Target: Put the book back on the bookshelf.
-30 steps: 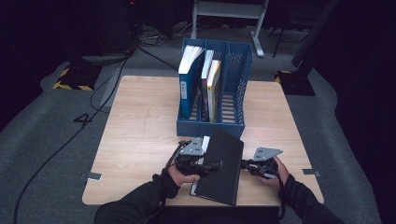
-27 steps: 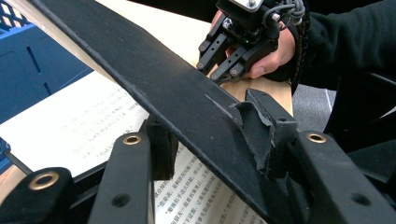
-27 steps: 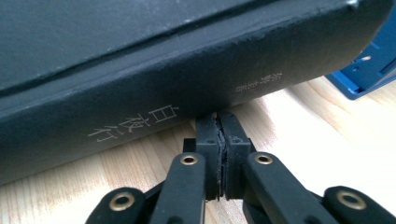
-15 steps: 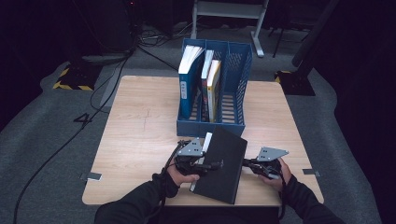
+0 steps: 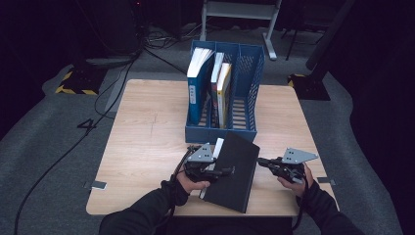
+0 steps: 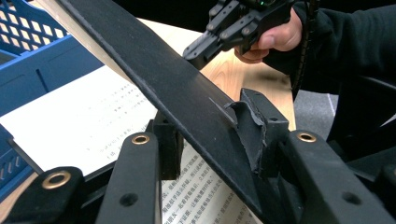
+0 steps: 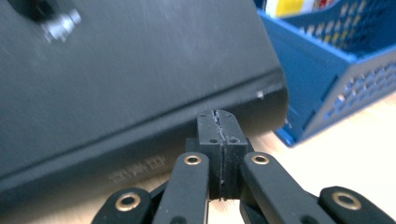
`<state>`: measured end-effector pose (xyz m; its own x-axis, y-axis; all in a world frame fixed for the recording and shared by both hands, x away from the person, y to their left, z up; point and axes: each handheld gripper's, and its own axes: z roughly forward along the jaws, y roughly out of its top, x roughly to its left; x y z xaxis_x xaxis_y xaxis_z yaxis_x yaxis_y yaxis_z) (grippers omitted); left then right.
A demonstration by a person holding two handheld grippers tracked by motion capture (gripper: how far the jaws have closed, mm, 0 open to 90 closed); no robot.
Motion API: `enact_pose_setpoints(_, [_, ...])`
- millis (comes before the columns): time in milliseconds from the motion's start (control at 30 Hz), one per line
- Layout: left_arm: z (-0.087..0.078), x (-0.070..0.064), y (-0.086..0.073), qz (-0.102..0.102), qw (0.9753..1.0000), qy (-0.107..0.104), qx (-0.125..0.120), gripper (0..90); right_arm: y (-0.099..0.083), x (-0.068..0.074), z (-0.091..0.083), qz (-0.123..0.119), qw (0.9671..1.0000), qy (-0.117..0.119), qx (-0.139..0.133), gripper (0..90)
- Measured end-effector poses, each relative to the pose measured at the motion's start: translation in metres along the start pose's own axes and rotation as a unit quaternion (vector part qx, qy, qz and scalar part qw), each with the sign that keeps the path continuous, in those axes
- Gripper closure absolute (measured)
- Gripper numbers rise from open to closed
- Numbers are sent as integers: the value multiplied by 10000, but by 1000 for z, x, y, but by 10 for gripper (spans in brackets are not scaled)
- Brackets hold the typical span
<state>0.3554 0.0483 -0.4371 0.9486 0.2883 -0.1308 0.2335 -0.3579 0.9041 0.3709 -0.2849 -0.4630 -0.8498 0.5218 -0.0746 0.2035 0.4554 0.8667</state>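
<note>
The black book (image 5: pixel 234 171) lies at the table's (image 5: pixel 142 142) near edge, just in front of the blue rack (image 5: pixel 222 132), its cover lifted. The left gripper (image 5: pixel 222 171) is clamped on that cover's edge. The right gripper (image 5: pixel 262 162), jaws pressed together and empty, points at the book's right side.

The black book's cover (image 5: pixel 235 169) has lifted higher off its pages.

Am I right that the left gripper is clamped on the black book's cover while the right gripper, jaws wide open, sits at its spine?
Not quite: the right gripper has its jaws pressed shut, as the right gripper view shows. The left gripper is indeed clamped on the black book cover.
</note>
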Motion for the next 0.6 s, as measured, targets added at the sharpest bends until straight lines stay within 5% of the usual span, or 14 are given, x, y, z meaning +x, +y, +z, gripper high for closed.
enact_pose_setpoints(333, [-2,-7,2,264,9996,-64,-110,622,-12,4,22,-189,9974,13,698,900])
enact_pose_setpoints(600, [-2,-11,4,431,9988,-109,-211,623,-14,2,18,-30,9993,190,314,900])
